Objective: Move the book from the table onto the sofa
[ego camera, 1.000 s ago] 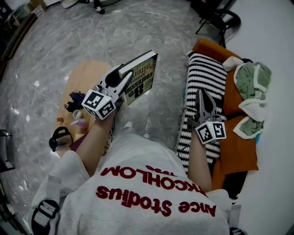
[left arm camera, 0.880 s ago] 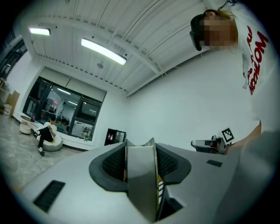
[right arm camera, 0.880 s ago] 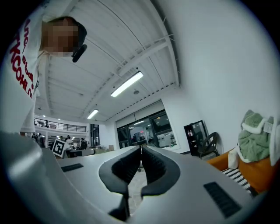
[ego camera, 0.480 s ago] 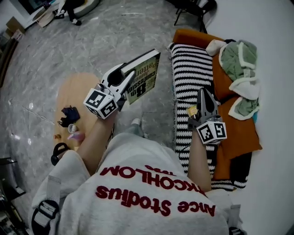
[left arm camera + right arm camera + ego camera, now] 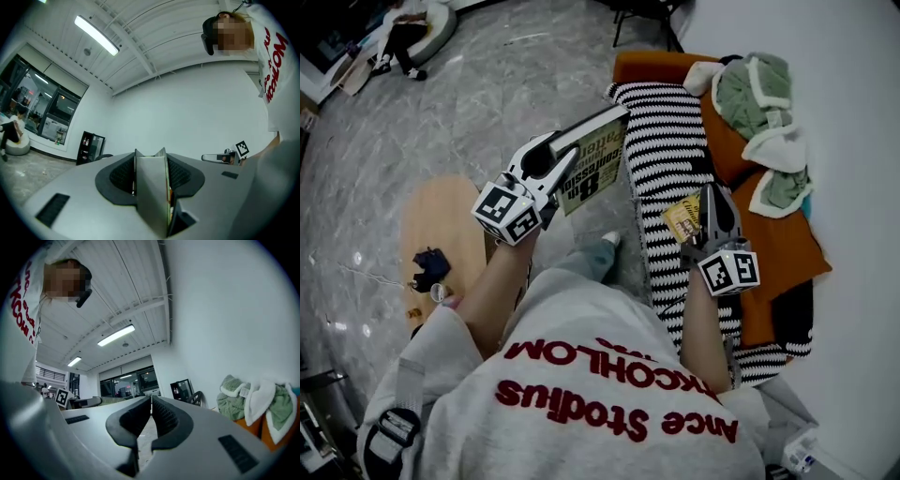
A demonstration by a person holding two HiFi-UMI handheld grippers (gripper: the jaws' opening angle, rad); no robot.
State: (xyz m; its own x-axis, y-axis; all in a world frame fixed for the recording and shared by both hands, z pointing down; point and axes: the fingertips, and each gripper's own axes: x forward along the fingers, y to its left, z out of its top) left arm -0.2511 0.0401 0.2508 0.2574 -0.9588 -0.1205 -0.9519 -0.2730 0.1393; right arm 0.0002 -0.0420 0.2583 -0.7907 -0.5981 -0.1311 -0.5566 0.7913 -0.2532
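Observation:
The book (image 5: pixel 600 161), with a yellow-green cover and large print, stands upright in the air, my left gripper (image 5: pixel 565 157) shut on its lower corner. It hangs over the floor at the near left edge of the orange sofa (image 5: pixel 773 253), which is covered by a black-and-white striped blanket (image 5: pixel 666 150). In the left gripper view the book (image 5: pixel 151 192) shows edge-on, pressed between the jaws of the left gripper (image 5: pixel 150 153). My right gripper (image 5: pixel 710 199) is shut with nothing in it, above the blanket. The right gripper (image 5: pixel 151 401) shows its pads closed together.
A round wooden table (image 5: pixel 441 220) at the left carries a dark cloth (image 5: pixel 427 264) and small items. A yellow packet (image 5: pixel 682 217) lies on the blanket by the right gripper. Green-and-white garments (image 5: pixel 759 94) are piled on the sofa against the white wall. The floor is grey marble.
Both grippers and the view have swung from the table towards the sofa. The book, still gripped, now hangs beside the striped blanket, and the table has slid off to the left.

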